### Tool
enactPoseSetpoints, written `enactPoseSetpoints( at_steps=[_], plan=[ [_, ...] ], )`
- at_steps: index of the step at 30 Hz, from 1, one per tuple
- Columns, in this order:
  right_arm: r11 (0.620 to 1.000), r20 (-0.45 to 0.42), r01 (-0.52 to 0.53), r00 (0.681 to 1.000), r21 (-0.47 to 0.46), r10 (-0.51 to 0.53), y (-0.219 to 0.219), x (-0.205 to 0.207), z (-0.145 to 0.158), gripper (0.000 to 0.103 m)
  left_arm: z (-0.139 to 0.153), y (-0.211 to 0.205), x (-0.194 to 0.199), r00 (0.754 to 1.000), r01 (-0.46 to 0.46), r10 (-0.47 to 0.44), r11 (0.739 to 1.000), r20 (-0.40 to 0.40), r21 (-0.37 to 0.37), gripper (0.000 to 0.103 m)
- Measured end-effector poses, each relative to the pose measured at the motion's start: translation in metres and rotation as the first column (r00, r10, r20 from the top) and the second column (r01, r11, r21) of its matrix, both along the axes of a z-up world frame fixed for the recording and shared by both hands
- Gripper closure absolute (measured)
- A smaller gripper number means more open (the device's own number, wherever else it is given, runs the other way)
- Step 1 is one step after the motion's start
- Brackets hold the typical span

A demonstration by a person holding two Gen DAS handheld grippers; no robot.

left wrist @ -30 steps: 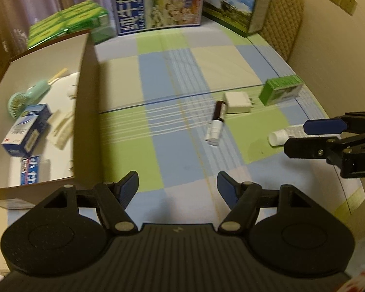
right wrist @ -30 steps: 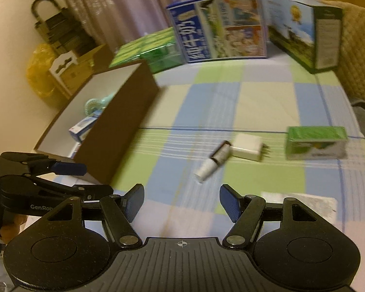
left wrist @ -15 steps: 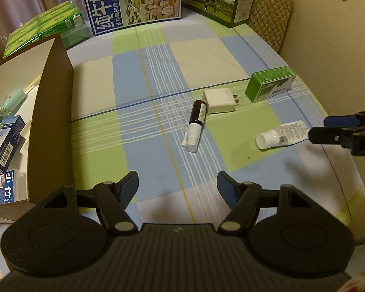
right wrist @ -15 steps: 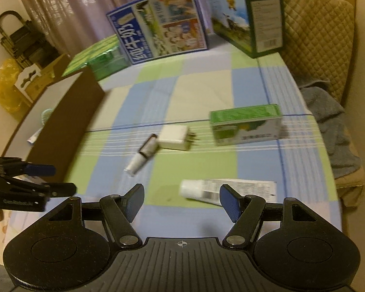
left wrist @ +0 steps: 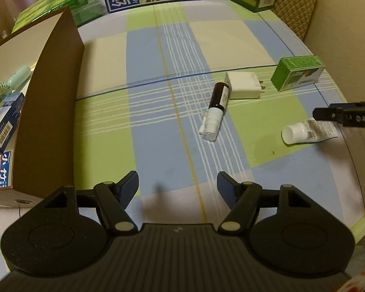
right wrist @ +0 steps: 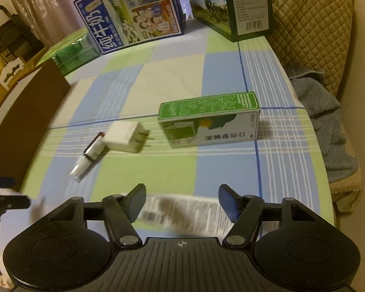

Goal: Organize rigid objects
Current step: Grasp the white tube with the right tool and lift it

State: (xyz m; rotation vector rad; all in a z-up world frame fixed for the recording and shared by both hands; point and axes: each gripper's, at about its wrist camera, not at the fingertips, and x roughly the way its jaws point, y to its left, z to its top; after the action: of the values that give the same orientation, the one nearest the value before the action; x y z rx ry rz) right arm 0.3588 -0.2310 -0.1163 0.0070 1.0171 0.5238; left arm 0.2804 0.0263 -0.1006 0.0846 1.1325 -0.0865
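On the checked cloth lie a brown spray bottle with a white cap, a white charger plug, a green carton and a white tube. My left gripper is open and empty, well short of the bottle. My right gripper is open, low over the tube, which lies between its fingers; it also shows at the right edge of the left wrist view. The brown cardboard box at the left holds a mint hand fan and blue cartons.
Large milk cartons and green packs stand along the far edge. A quilted chair back and grey towel lie off the table's right edge. The wall is close on the right.
Both grippers have swung right and moved forward. The right gripper has come down over the white tube. The left view now shows less of the box's inside.
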Motion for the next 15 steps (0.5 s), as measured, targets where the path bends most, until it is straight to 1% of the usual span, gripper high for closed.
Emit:
enactPoseSetpoints(
  at_steps=[1, 2, 4, 6, 11, 15],
  plan=[
    [1.0, -0.01, 0.01, 1.0, -0.003, -0.01, -0.001, 0.005, -0.005, 0.058, -0.001, 0.0, 0.0, 1.0, -0.003, 0.003, 1.0, -0.002, 0.001, 0.035],
    [1.0, -0.021, 0.024, 0.999, -0.007, -0.024, -0.003, 0.009, -0.009, 0.061, -0.001, 0.0, 0.001, 1.0, -0.006, 0.006, 1.0, -0.004, 0.002, 0.035],
    [0.999, -0.037, 0.042, 0.998, -0.009, -0.042, -0.007, 0.014, -0.014, 0.071, -0.002, 0.0, 0.001, 1.0, -0.012, 0.012, 1.0, -0.005, 0.007, 0.035],
    [0.998, -0.044, 0.058, 0.997, -0.01, -0.058, -0.012, 0.014, -0.017, 0.075, -0.002, 0.001, 0.002, 1.0, -0.015, 0.015, 1.0, -0.007, 0.007, 0.035],
    [0.998, -0.096, 0.068, 0.993, 0.005, -0.067, -0.022, 0.003, -0.015, 0.077, -0.004, 0.001, 0.003, 1.0, -0.008, 0.008, 1.0, -0.011, 0.007, 0.035],
    [0.997, -0.147, 0.074, 0.987, 0.029, -0.069, -0.023, -0.018, -0.013, 0.077, -0.006, 0.0, 0.005, 1.0, 0.006, -0.006, 1.0, -0.017, 0.002, 0.035]
  ],
)
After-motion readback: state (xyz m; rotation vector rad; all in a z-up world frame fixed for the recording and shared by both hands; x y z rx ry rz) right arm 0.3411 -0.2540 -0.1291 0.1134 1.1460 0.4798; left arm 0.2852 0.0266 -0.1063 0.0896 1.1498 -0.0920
